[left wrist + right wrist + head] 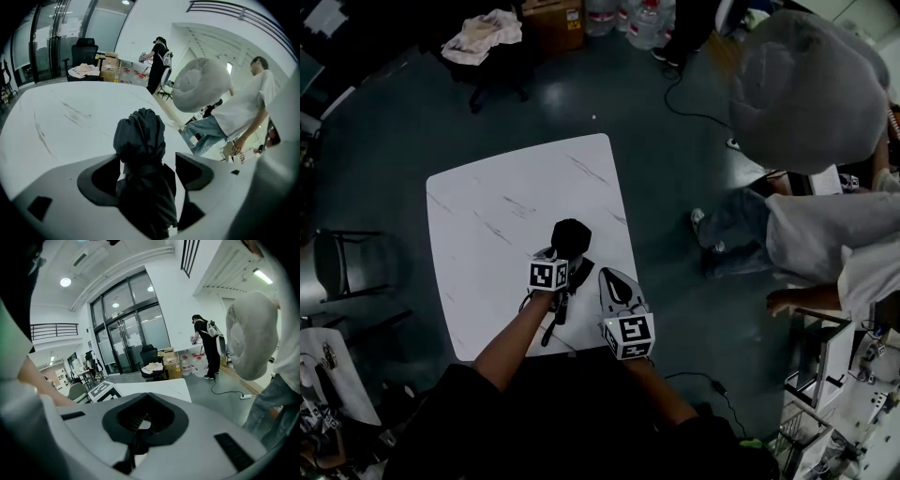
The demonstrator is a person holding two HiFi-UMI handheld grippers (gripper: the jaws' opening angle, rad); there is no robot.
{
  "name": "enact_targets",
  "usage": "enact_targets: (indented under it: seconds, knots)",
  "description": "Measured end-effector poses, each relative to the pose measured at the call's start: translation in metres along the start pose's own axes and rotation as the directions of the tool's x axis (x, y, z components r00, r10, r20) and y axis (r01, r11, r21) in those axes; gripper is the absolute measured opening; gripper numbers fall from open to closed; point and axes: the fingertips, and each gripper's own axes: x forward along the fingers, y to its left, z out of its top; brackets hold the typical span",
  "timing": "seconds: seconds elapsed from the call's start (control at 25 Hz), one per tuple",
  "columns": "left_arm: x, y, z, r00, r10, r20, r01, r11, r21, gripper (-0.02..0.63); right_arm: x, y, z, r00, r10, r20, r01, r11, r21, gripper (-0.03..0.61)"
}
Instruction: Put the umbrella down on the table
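A folded black umbrella [571, 234] is held upright over the near part of the white marble table [506, 206], and its strap hangs down towards the front edge. My left gripper [569, 259] is shut on it. In the left gripper view the bunched black umbrella [140, 140] fills the gap between the jaws, with the table [65, 117] behind it. My right gripper [610, 276] hovers just right of the umbrella by the table's right front edge. Its jaws meet at the tips with nothing between them, as the right gripper [144, 397] view confirms.
A person in a white shirt and jeans [825, 234] stands right of the table. Behind the table are a chair with cloth [483, 37], a cardboard box [555, 21] and water bottles [639, 19]. A black chair [337, 264] stands left. A cable [694, 108] runs across the floor.
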Motion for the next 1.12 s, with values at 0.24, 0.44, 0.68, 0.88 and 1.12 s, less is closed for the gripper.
enact_targets:
  seconds: [0.24, 0.44, 0.68, 0.88, 1.12]
  knots:
    - [-0.045, -0.002, 0.009, 0.992, 0.009, 0.127, -0.021, 0.996, 0.09, 0.367, -0.019, 0.017, 0.003, 0.999, -0.036, 0.034, 0.036, 0.999, -0.004, 0.016]
    - [-0.104, -0.025, 0.004, 0.974, -0.054, 0.218, 0.032, 0.994, 0.104, 0.367, -0.044, 0.048, 0.003, 0.996, -0.058, 0.06, 0.057, 0.998, 0.012, 0.015]
    - [-0.188, -0.065, -0.004, 0.932, -0.15, 0.331, 0.108, 0.984, 0.14, 0.365, -0.086, 0.085, 0.027, 0.985, -0.108, 0.137, 0.105, 0.994, 0.031, 0.016]
    - [-0.246, -0.091, -0.011, 0.876, -0.261, 0.407, 0.197, 0.961, 0.193, 0.365, -0.104, 0.116, 0.041, 0.972, -0.121, 0.2, 0.127, 0.992, -0.017, 0.017]
    - [-0.319, -0.099, -0.02, 0.807, -0.301, 0.507, 0.192, 0.947, 0.257, 0.356, -0.12, 0.165, 0.041, 0.969, -0.136, 0.208, 0.146, 0.989, -0.034, 0.017]
